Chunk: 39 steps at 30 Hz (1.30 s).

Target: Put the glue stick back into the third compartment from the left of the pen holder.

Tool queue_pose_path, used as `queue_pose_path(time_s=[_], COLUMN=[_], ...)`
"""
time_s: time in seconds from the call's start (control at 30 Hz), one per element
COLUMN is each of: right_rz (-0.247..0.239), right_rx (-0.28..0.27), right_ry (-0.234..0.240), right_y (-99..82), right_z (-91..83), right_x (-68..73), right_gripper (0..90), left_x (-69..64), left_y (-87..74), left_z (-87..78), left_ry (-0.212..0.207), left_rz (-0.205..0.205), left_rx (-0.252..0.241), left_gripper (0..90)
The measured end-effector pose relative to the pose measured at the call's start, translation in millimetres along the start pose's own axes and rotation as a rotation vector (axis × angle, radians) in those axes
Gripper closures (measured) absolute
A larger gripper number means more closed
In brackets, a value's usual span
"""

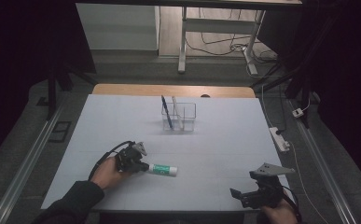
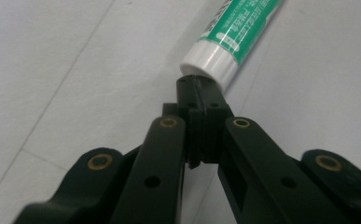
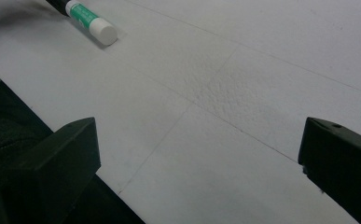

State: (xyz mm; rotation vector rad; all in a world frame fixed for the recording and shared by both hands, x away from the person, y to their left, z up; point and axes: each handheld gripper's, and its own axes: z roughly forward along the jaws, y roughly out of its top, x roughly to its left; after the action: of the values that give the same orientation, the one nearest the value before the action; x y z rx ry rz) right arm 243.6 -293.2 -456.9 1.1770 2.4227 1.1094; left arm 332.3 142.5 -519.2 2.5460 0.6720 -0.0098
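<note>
Nearest the person, the right tool (image 1: 243,195) is held low over the near right edge of the white surface (image 1: 225,140), its jaws spread wide with nothing between them; in the right gripper view the bare surface is seen through the gap. To the left, the left tool (image 1: 142,166) is laid almost flat on the surface. In the left gripper view its jaws are seen pressed together, their tips just at the white cap of the glue stick (image 2: 234,35), with no part of the stick between the pads. The glue stick (image 1: 163,170), green-labelled, lies on its side, pointing right. Farther back, a clear organizer (image 1: 180,116) with compartments holds a dark pen (image 1: 166,111) and a pale stick-like item. The stick is judged not yet grasped; the grasp, lift and any placing are left to do.
</note>
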Motion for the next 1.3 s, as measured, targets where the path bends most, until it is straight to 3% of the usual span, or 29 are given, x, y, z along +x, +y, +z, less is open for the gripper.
queue_pose_path(time_s=[0.43, 0.87, 1.13, 1.3], right_rz=[-0.006, -0.010, -0.009, -0.010], right_rx=[-0.003, -0.004, -0.004, -0.006], right_ry=[0.003, 0.001, 0.000, 0.000], right_y=[-0.1, 0.0, 0.1, -0.1], right_z=[-0.2, -0.1, 0.0, -0.4], right_x=[0.1, 0.3, 0.6, 0.3], right_gripper=[0.0, 0.0, 0.0, 0.0], left_x=[-16.4, -39.4, -39.2, -37.9], left_y=[2.8, 6.3, 5.0, -0.6], left_z=[2.4, 5.6, 3.2, -8.2], left_ry=[-0.040, -0.085, -0.073, -0.043], left_rz=[0.017, -0.013, -0.022, -0.032], left_rx=[0.028, 0.058, 0.055, 0.033], left_gripper=[89.0, 88.9, 88.0, 76.9])
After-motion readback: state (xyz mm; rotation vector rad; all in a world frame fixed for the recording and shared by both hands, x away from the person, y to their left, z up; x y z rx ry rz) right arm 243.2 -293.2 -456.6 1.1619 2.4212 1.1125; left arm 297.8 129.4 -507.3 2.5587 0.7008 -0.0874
